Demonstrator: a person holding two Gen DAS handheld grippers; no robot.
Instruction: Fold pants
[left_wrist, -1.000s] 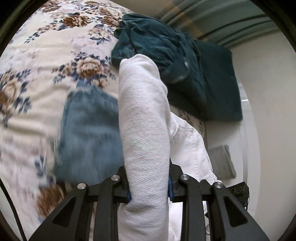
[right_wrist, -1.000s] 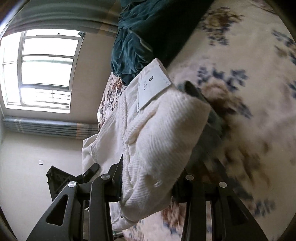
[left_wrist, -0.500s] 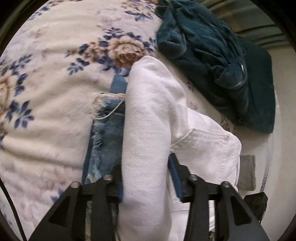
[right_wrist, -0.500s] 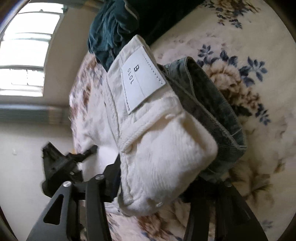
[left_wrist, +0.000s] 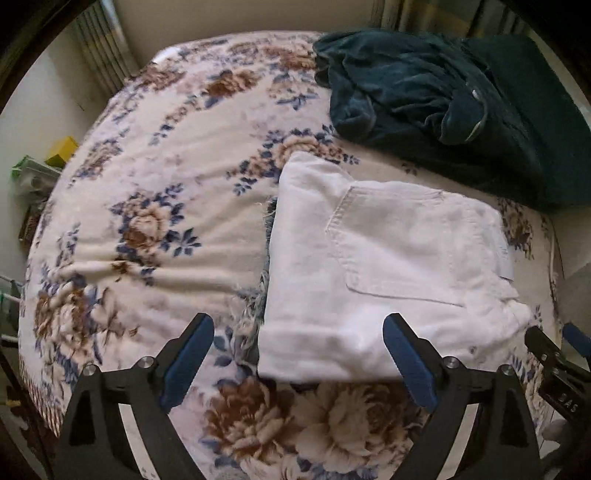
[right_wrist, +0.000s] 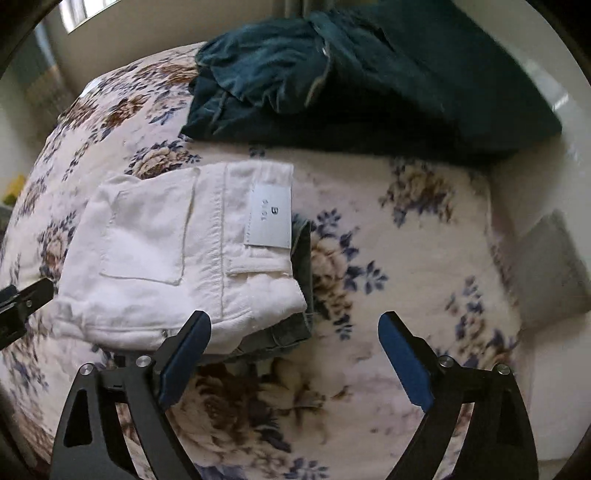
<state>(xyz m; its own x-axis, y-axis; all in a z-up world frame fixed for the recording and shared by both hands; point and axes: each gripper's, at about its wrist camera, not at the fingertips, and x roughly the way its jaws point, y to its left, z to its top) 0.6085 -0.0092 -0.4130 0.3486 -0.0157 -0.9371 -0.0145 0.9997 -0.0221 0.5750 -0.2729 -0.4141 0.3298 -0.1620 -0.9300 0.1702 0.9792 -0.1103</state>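
Folded white pants (left_wrist: 384, 273) (right_wrist: 166, 258) lie flat on the floral bedspread (left_wrist: 155, 221) (right_wrist: 388, 280), back pocket and brand label facing up. A folded blue denim piece (left_wrist: 264, 295) (right_wrist: 303, 258) peeks out from under them, frayed at one edge. My left gripper (left_wrist: 297, 354) hovers above the near edge of the white pants, its jaws opening wide and holding nothing. My right gripper (right_wrist: 293, 350) hangs over the bedspread just right of the stack, jaws opening too, nothing between them. Each gripper's tip shows at the edge of the other's view.
A crumpled dark teal garment (left_wrist: 443, 99) (right_wrist: 332, 77) lies on the bed behind the stack. A grey cloth (right_wrist: 550, 269) sits beyond the bed's right edge. Yellow and green items (left_wrist: 48, 162) stand on the floor at left.
Both grippers let go of the white pants, opened wide and pulled back upward. The pants now lie flat on the denim piece on the bed.
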